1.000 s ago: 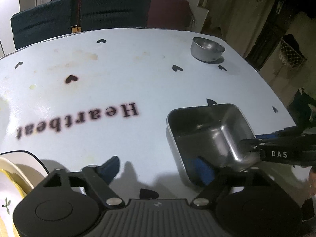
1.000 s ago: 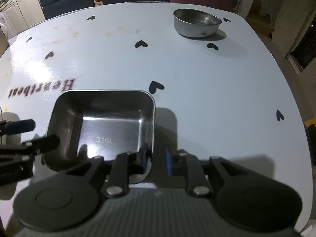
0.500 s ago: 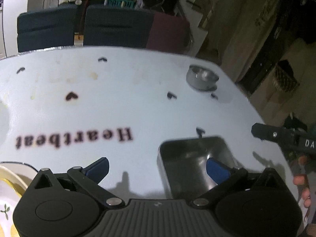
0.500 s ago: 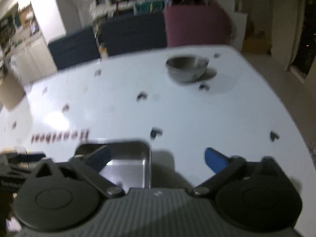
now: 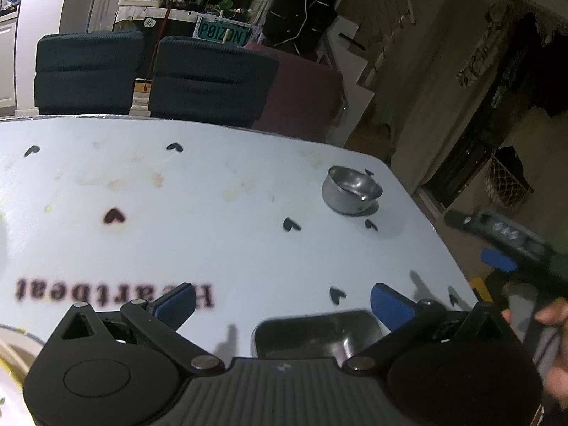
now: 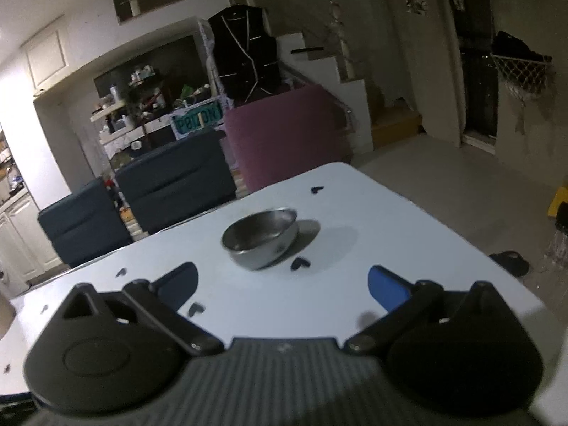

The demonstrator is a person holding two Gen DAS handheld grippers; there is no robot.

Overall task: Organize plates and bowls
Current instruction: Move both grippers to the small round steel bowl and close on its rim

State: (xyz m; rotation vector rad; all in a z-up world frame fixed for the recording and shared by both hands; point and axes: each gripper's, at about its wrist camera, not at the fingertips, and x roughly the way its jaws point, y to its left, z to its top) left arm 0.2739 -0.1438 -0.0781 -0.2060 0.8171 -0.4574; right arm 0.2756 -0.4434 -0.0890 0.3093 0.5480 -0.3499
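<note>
Round steel bowl (image 6: 261, 238): sits alone near the far right corner of the tabletop (image 5: 220, 241), rim up, nothing inside as far as I can tell.
Square steel pan (image 5: 319, 333): near edge of the tabletop, right under the left hand-held gripper (image 5: 284, 303), not touched by either pad.
Left hand-held gripper state: jaws spread wide, having just finished opening, nothing between them, blue pads hanging above the pan.
Right hand-held gripper (image 6: 282, 284) state: spread as wide as it goes too, its jaws also just opened, and empty.
Which way the bowl lies: pretty much dead ahead of the right one, centred in the gap between its fingers but still well apart from them. From the left one it's off ahead and to the right, much further.
Nearer hand: right, easily. In the left wrist view it sits out past the right edge of the tabletop.
Long axis: bowl is round so there isn't one, any approach angle across the rim should work.
My guess at the next move: right side reaches straight forward and pinches the near rim, maybe to bring the bowl toward the pan.
Also in view: edge of a white plate (image 5: 14, 348) at the near left corner.
</note>
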